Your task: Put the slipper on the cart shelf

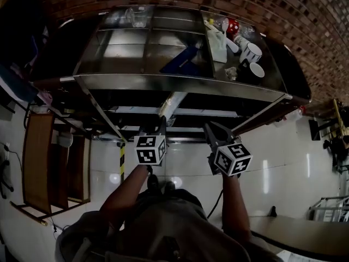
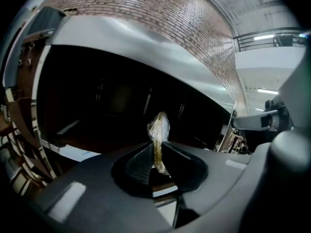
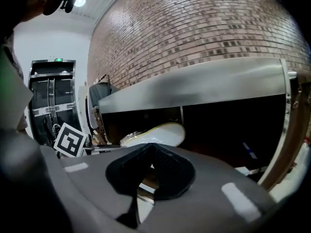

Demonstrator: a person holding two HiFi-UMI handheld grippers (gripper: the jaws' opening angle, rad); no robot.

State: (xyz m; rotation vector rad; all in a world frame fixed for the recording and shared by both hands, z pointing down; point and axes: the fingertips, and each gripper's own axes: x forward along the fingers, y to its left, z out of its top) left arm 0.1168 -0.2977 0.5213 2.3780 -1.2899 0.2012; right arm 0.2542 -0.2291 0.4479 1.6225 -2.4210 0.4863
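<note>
Slipper (image 2: 159, 127) in clear wrap is clamped in your left gripper (image 2: 155, 154), in front of the cart (image 1: 180, 83); your right gripper (image 3: 151, 152) is closed and empty.

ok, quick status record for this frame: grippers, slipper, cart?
left gripper: shut on the slipper's wrapped edge
right gripper: shut, nothing in it
slipper: pale sole, clear plastic wrap, held in the air in front of the dark opening under the cart top
cart: steel, against the brick wall
cart top: mugs at its right end
task: slipper not yet set on a shelf
</note>
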